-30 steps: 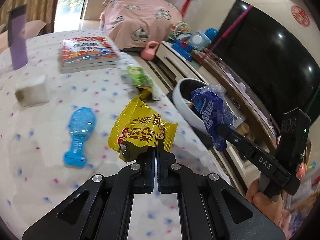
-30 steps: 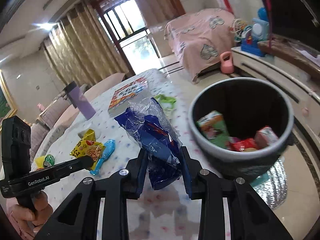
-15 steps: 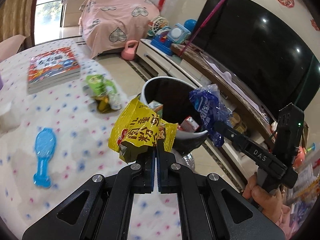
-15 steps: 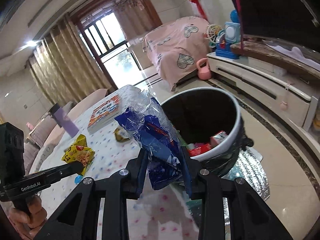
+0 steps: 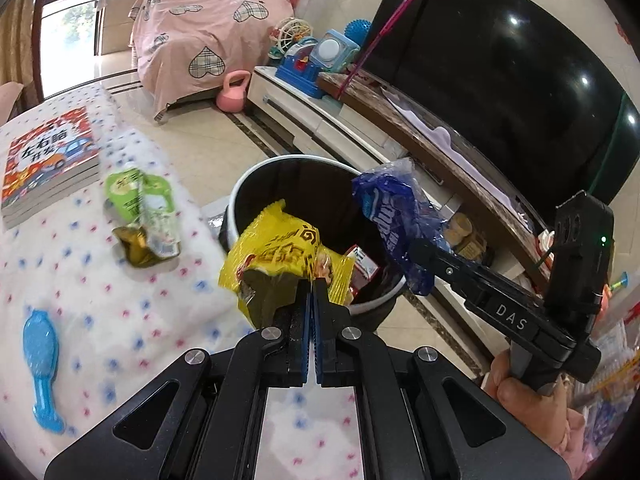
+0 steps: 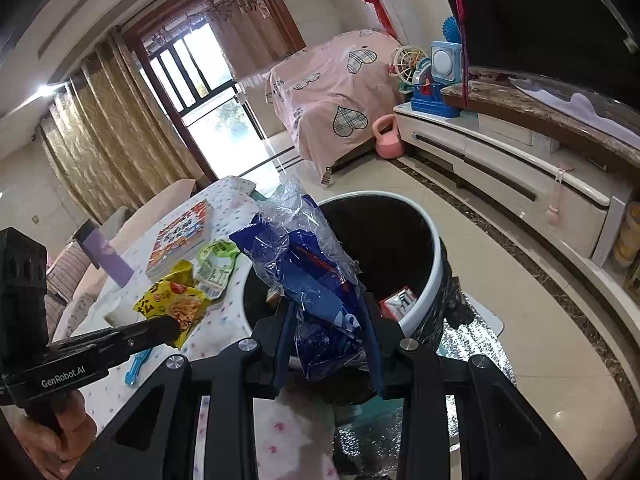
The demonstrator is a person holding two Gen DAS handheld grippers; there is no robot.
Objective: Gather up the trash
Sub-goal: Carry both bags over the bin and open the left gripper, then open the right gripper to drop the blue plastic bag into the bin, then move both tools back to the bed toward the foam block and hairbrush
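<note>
While both grippers hang near the bin, each carries one piece of trash: two wrappers held, one more lying on the table. Left gripper [image 5: 311, 286]: jaws pressed nearly together, pinching the lower edge of a yellow snack bag [image 5: 280, 256], which hangs at the near rim of the bin [image 5: 256, 172], at the table's edge. Right gripper [image 6: 326, 316]: jaws pinching a blue wrapper [image 6: 316, 280] with clear crinkled film at its top; the wrapper is held upright in front of the bin's opening and hides part of the inside.

One bin, black inside with a pale rim, stands on the floor just beside the table [image 5: 132, 320]. Some red and white packets lie at its bottom, partly hidden by the two held wrappers; a count is not possible.

Left on the spotted tablecloth: one green wrapper [image 5: 144, 212], crumpled, near the table's edge; one book stack [image 5: 48, 164] behind it; one blue brush-shaped object [image 5: 40, 364] well apart, toward the near side; one purple upright object [image 6: 106, 252] at the far side.

Beyond the bin: one pink kettlebell [image 5: 233, 92] on the floor, a pink cover with heart patches [image 5: 208, 36], a large dark screen [image 5: 500, 80] over a low white cabinet [image 5: 320, 124].
</note>
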